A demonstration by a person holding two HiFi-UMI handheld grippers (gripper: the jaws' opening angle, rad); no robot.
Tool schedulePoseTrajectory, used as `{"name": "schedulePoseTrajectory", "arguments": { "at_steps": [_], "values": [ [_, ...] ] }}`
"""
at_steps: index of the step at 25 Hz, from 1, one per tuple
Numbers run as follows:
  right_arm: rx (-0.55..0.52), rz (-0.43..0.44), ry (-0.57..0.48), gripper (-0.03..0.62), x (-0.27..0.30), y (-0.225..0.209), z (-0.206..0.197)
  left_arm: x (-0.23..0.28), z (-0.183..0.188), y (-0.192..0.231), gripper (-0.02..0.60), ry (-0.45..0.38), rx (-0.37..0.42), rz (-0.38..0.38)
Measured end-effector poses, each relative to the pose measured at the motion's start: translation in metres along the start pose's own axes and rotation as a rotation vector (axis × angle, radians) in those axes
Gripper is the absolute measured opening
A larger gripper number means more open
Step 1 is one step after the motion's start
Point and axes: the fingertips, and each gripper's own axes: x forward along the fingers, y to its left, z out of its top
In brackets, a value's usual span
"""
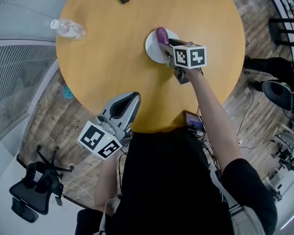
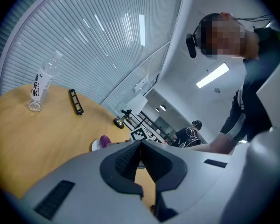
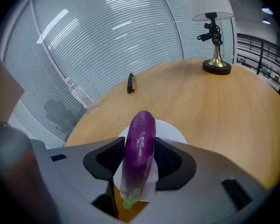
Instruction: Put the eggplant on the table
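L claw (image 2: pixel 140 146) pressed together, empty; R claw (image 3: pixel 139 161) pinching eggplant (image 3: pixel 141 134) over white plate (image 3: pixel 173 130).

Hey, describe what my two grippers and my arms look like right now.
Both the left gripper and right gripper have light grey moulded shells with black ribbed pads. Each carries a white cube printed with black square markers. The right arm wears a short black sleeve.
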Motion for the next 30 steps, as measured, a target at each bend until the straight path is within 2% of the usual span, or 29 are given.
{"name": "schedulePoseTrajectory", "arguments": {
  "at_steps": [3,8,15,30],
  "values": [
    [-0.018,-0.014,0.000,0.196,-0.002,-0.001,0.001,-0.001,0.001,0.000,0.012,-0.004,0.003,0.000],
    [-0.023,0.024,-0.003,0.213,0.000,0.006,0.001,-0.003,0.001,-0.001,0.012,-0.006,0.006,0.000],
    [-0.029,-0.014,-0.018,0.222,-0.005,0.001,0.003,-0.005,0.000,-0.003,0.012,-0.009,0.014,-0.004],
    [-0.066,-0.029,-0.044,0.222,-0.033,0.007,0.010,-0.018,0.005,-0.023,0.012,-0.042,0.058,-0.014]
  ]
}}
